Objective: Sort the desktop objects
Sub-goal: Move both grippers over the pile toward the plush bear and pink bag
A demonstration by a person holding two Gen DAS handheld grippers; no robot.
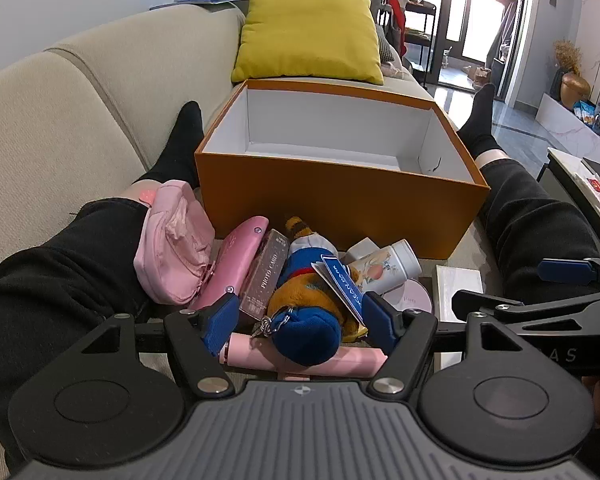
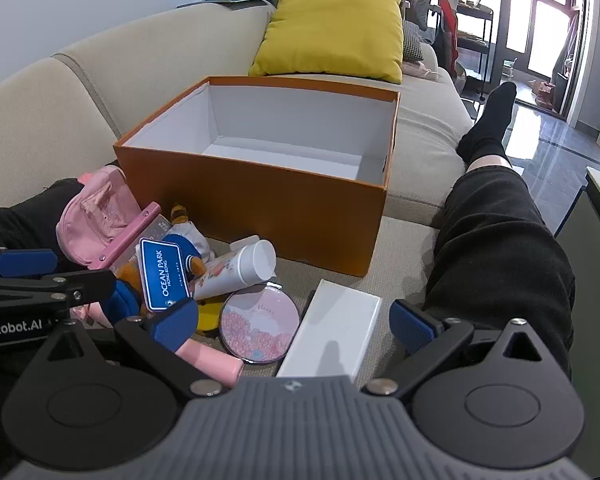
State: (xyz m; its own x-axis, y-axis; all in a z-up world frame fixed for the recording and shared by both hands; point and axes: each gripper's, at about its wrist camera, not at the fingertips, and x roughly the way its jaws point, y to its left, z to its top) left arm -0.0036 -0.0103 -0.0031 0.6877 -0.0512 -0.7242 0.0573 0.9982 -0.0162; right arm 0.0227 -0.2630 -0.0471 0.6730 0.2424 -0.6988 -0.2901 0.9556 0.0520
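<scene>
Nothing is yet seen in the orange box; its white interior is bare, so sorting is judged not begun.

Items listed, all heaped on the sofa just in front of the box, between the person's legs:
- pink pouch, leaned against the left leg;
- pink case, beside the pouch;
- photo card pack, wedged between case and plush;
- plush, with a blue Ocean Park tag attached;
- white tube, laid on its side;
- round compact, flat, partly under the tube;
- white box, flat, near the right leg;
- pink stick, under the plush.

Left gripper: spread wide, nothing held, fingers set either side of the plush, not closed on it. Right gripper: released, nothing held, hung over compact and white box.

Remaining: every listed item is to be lifted into the box. The plush is judged first.
</scene>
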